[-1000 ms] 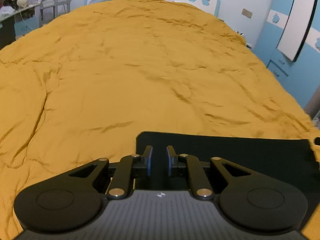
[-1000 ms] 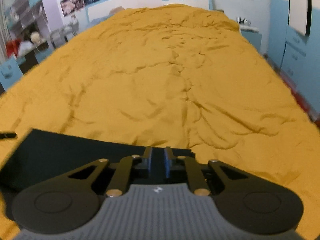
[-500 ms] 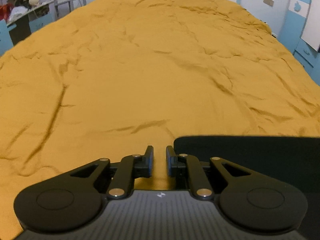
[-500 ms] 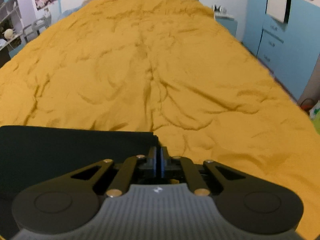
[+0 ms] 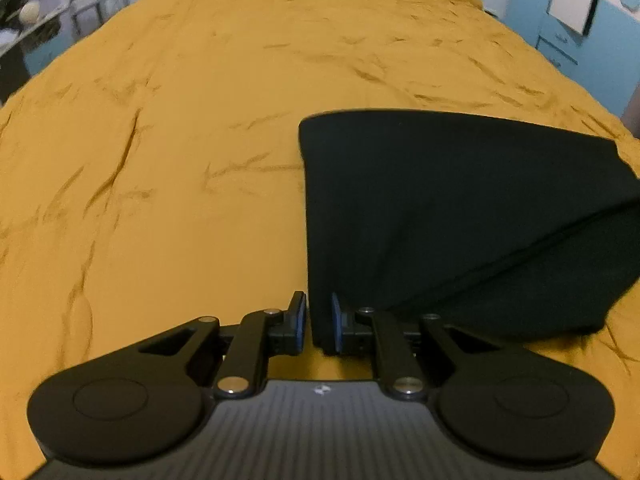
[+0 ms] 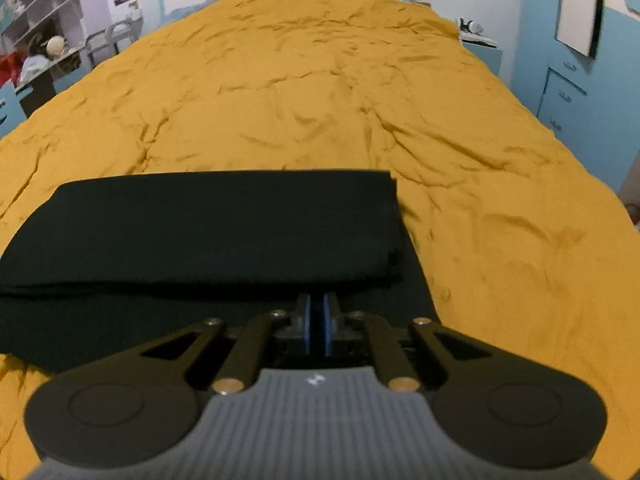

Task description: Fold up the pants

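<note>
My left gripper (image 5: 319, 322) and right gripper (image 6: 316, 324) each pinch a corner of the pants (image 6: 208, 224); I should lift them evenly, keeping edges aligned over the bedspread (image 6: 320, 92).

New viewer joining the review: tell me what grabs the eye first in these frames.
The black pants stand out first, folded over on the wrinkled mustard-yellow bedspread that fills both views. The right tool is shut on their near edge, and the left tool has their corner between its fingers.
</note>
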